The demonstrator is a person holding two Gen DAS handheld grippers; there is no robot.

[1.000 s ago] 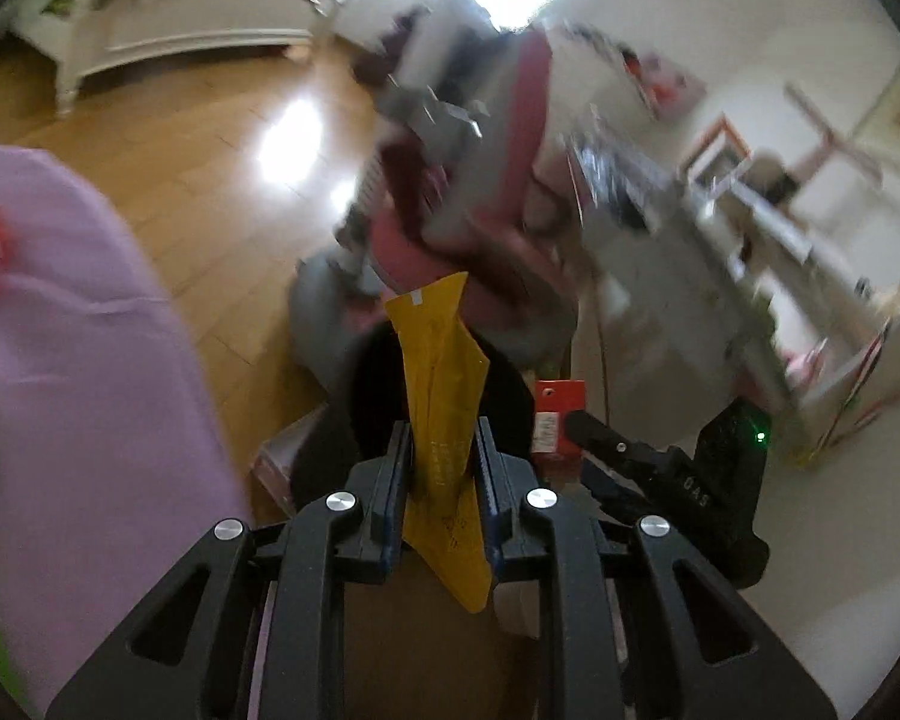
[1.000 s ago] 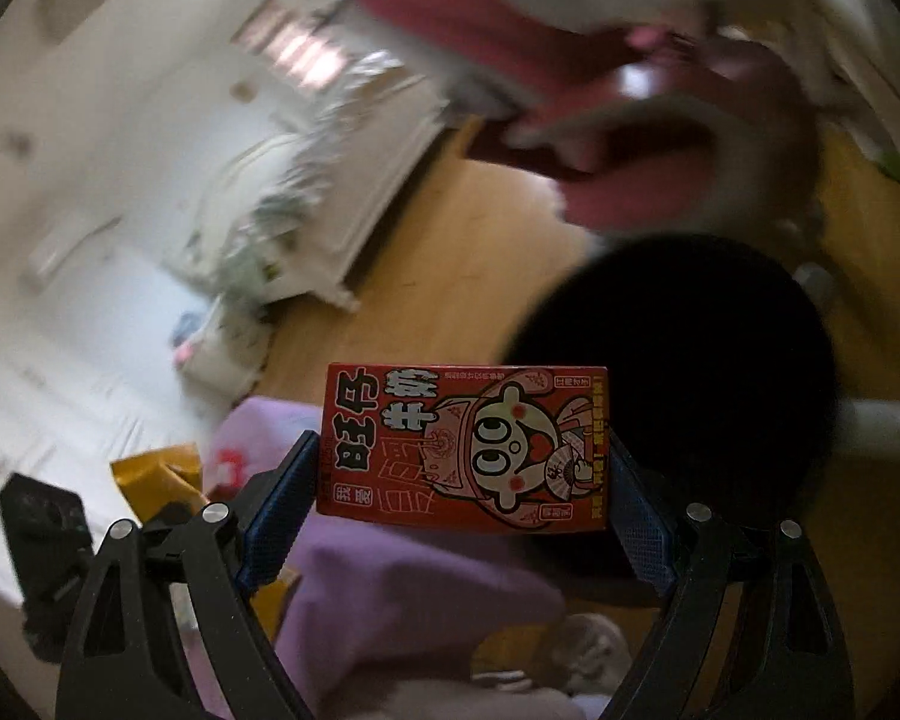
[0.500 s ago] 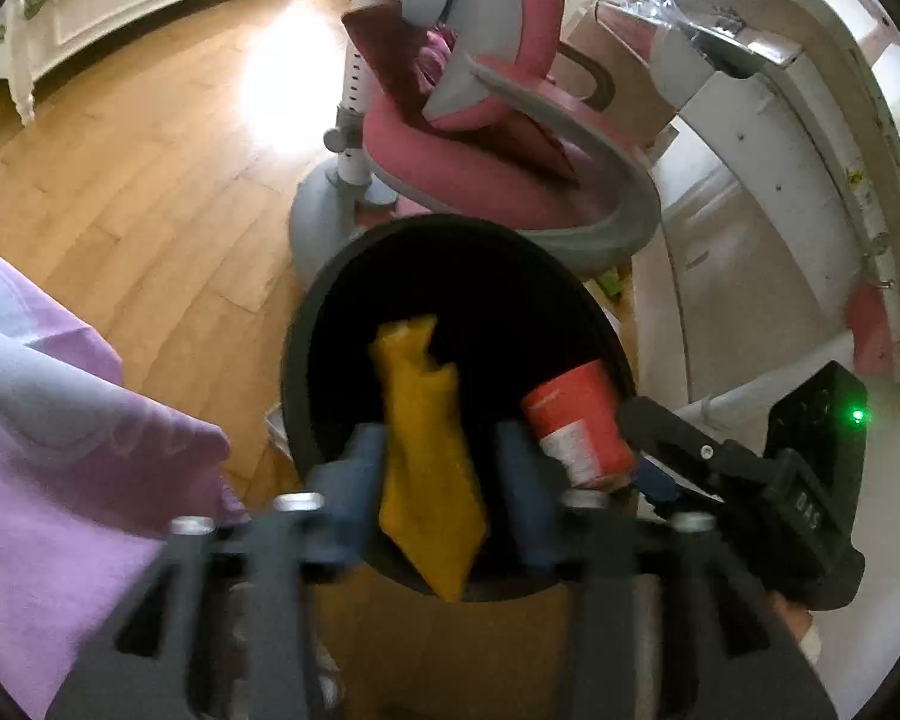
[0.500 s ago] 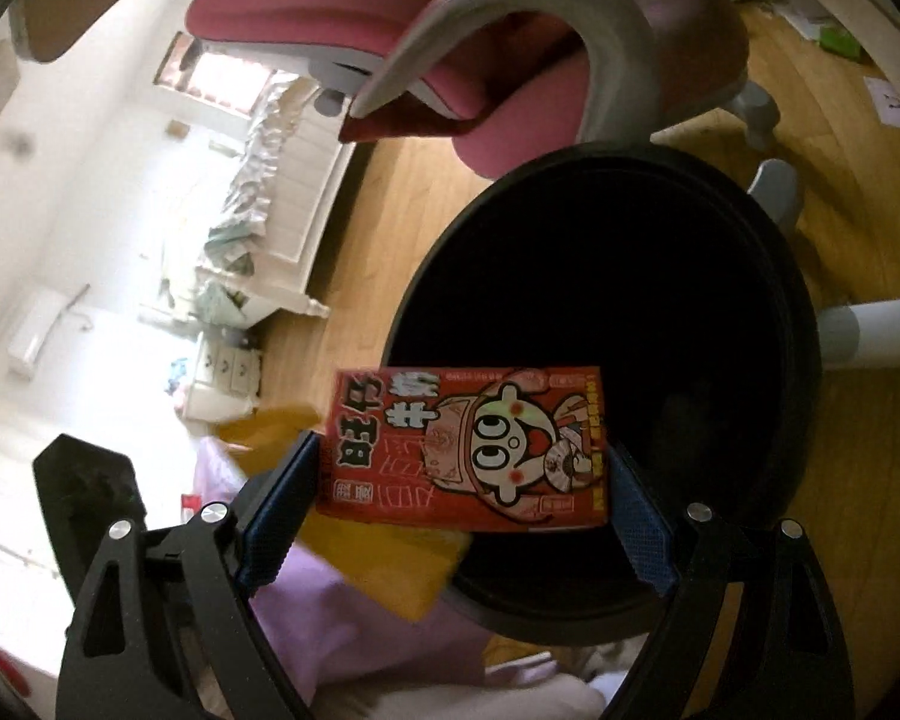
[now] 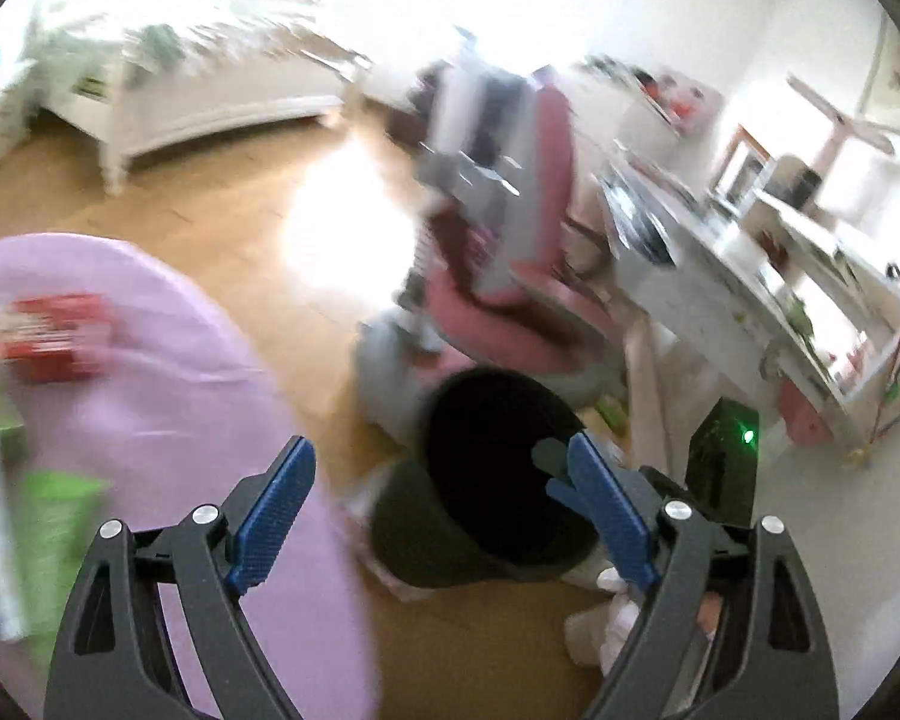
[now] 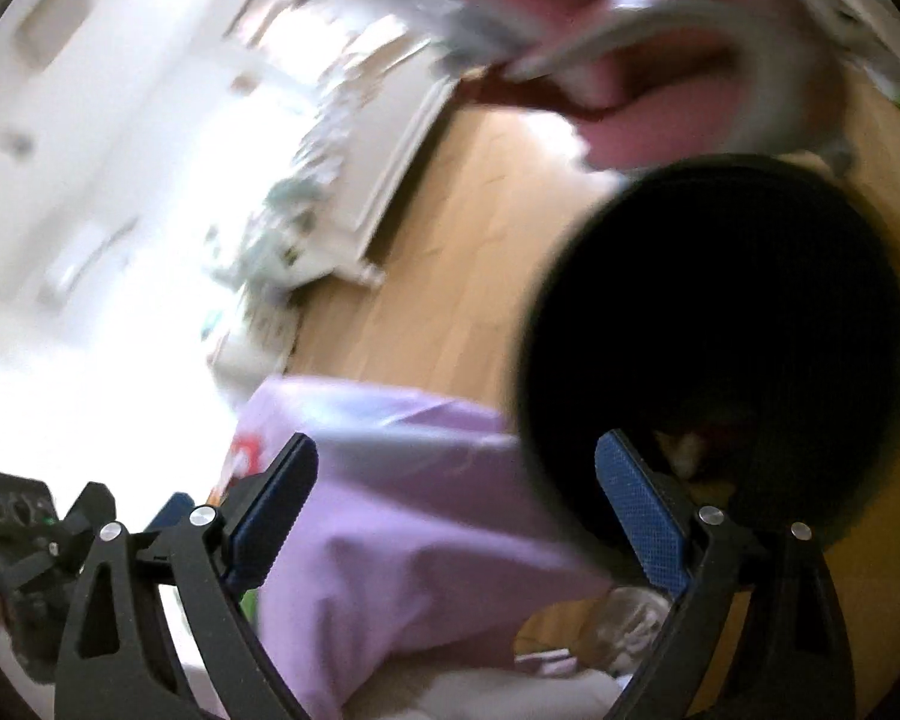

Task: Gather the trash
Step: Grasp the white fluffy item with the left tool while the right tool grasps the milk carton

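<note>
Wooden floor (image 5: 222, 222) bears black bin (image 5: 450, 546) – lilac bedding (image 5: 168, 396) carries red packet (image 5: 54, 336) (blurred)

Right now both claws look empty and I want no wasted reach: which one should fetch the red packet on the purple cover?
Probably the left claw: open and empty, with the red packet in its view, on the purple cover. The right claw faces the black bin.
</note>
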